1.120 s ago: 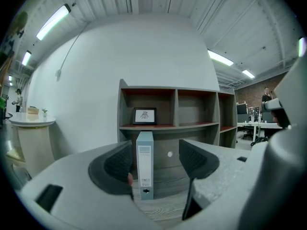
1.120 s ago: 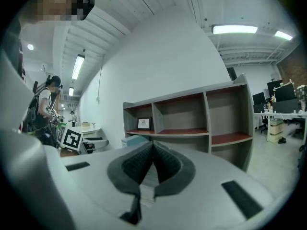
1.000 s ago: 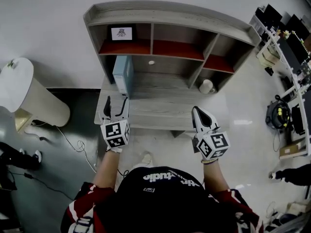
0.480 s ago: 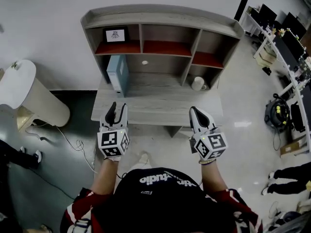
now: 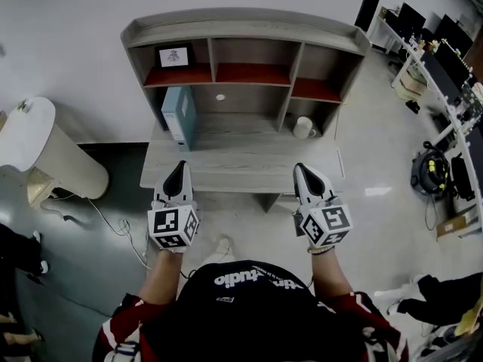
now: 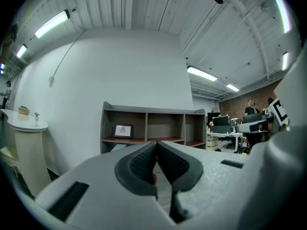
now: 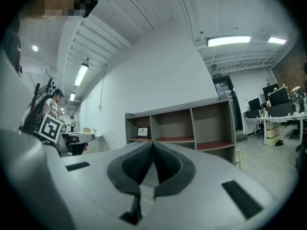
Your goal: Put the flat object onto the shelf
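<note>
Both hands are held out level in front of the person's chest, side by side and well apart, each gripper pointing towards the shelf [image 5: 241, 32]. The left gripper [image 5: 176, 169] has just been closing its jaws; they now meet at the tips with nothing between them. The right gripper [image 5: 303, 171] also has its jaws closed on nothing. Both sit at the near edge of the worktop [image 5: 249, 164] that carries the shelf, short of the shelf itself. The flat object [image 5: 179, 114], a pale blue slab, stands on edge on the worktop under the shelf's left compartment, beside its left wall. It is apart from both pairs of jaws, ahead of the left gripper and nearer to it than to the right one.
</note>
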Demonstrator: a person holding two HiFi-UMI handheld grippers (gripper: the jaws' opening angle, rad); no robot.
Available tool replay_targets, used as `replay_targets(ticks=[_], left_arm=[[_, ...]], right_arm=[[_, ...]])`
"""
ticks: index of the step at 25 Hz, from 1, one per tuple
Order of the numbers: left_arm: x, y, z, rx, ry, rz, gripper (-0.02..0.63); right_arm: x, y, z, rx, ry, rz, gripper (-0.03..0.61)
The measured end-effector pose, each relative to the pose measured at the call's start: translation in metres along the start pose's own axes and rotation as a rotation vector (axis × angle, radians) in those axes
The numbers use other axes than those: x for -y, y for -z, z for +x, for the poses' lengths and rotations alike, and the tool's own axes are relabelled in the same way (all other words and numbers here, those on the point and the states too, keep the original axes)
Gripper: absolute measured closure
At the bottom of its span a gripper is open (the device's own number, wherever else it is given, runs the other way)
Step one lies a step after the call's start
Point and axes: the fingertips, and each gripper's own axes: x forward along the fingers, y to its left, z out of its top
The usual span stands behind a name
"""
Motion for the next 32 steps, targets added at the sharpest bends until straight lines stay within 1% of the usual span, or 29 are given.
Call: replay_targets(ticks=[4,7,9,21,32], left_arm=[[-0.002,-0.003,-0.004,0.005,0.004,-0.023,0.607],[-0.002,-0.003,-0.005,-0.002,0.038,-0.072,0.607],[-0.003,-0.001,-0.007,-0.005,0.043,-0.089,0.607],[-0.004,0.001,-0.025,0.004,0.02,-0.052,0.607],[-0.007,0.005,-0.033,-0.001,0.005,-0.064,0.607]], right_arm=[[-0.001,-0.001,-0.003,0.0,0.009,-0.01,0.575],[-0.003,-0.003,-0.006,0.0,0.017,-0.022,0.575],[-0.004,-0.002,-0.008,-0.006,0.022,-0.033,0.575],[-0.011,0.001,-0.018,-0.006,0.021,-0.031,0.578],[-0.021,0.003,-0.019,-0.007,0.002,-0.032,0.578]])
